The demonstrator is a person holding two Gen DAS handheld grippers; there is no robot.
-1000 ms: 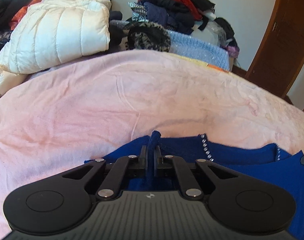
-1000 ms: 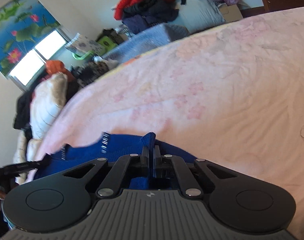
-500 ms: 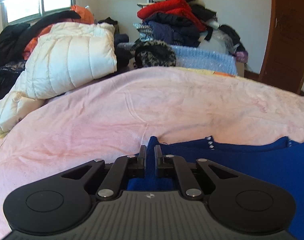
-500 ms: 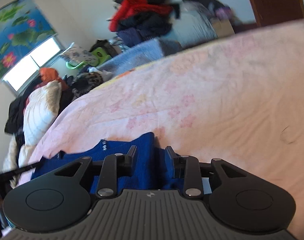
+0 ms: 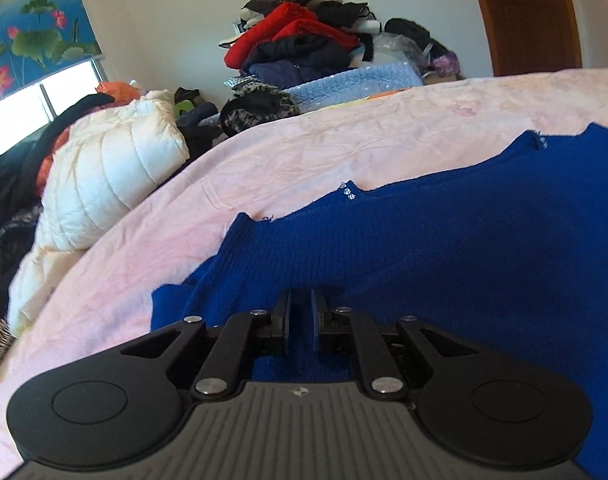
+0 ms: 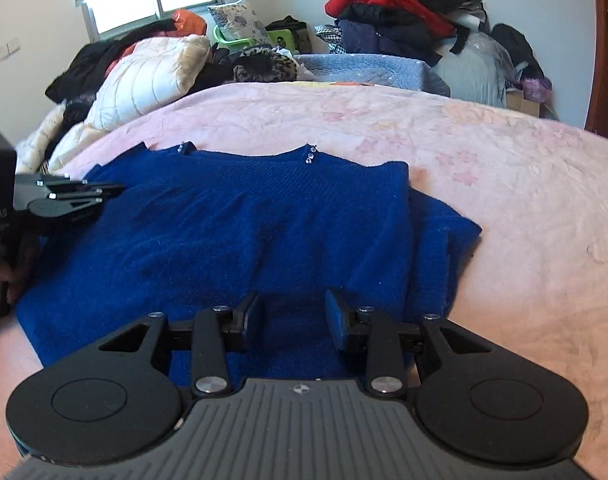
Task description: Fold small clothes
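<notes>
A blue knit sweater [image 6: 231,224] with small rhinestones at the neckline lies spread on the pink bedspread [image 6: 484,152]. My right gripper [image 6: 293,316] is open and empty just above the sweater's near edge. My left gripper [image 5: 299,314] hovers over the sweater's [image 5: 444,248] left part, jaws slightly apart with nothing between them. The left gripper also shows at the left edge of the right wrist view [image 6: 103,192], over the sweater's left shoulder. One sleeve [image 6: 444,236] is folded at the right side.
A white puffer jacket [image 5: 111,176] and dark clothes lie at the bed's far left. A pile of red, black and blue clothes [image 5: 299,48] stands behind the bed. A wooden door [image 5: 532,12] is at the back right.
Both grippers have let go of the sweater and drawn back. The sweater now lies flat on the bed. The right jaws opened wide; the left jaws opened a little.
</notes>
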